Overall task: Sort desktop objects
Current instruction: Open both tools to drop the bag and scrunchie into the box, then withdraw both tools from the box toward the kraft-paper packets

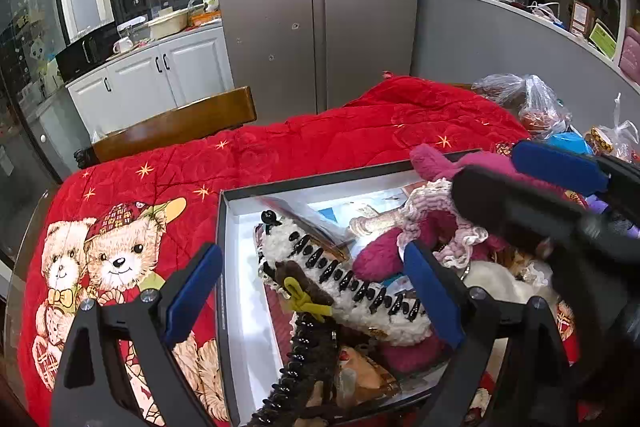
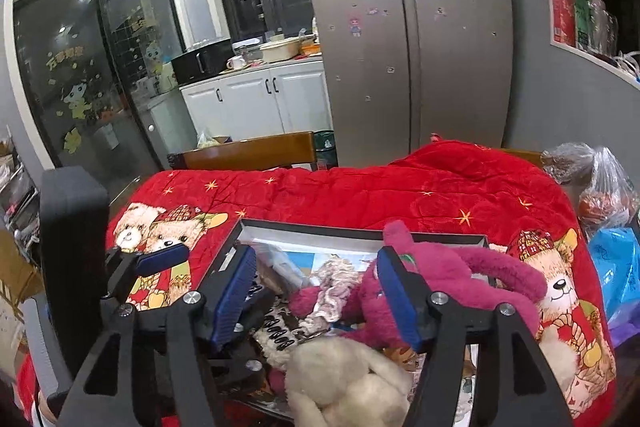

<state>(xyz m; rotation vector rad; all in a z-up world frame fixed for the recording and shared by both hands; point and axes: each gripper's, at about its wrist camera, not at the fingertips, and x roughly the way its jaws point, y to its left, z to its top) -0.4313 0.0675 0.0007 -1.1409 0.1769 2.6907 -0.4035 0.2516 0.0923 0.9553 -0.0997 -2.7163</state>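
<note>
A: Sitting in the box [image 1: 230, 267] on the red quilt [image 1: 320, 143]: white fuzzy toy w/ black clips [image 1: 352, 283], pink plush [image 2: 440, 279], cream plush [image 2: 344, 379], crochet bit [image 1: 432, 211].

B: Claws?

A: Left gripper [image 1: 316, 291] jaws wide apart over the clip toy, nothing pinched. Right gripper [image 2: 320, 303] jaws apart too, pink plush btwn the pads, can't see them pressing it.

B: Around it?

A: Wooden chair [image 1: 180, 125] behind the quilt, fridge [image 1: 316, 7] further back, plastic bags [image 1: 540, 103] at right.

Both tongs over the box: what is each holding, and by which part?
Nothing. The left tongs and right tongs stand open above the box, pads clear of the toys.
</note>
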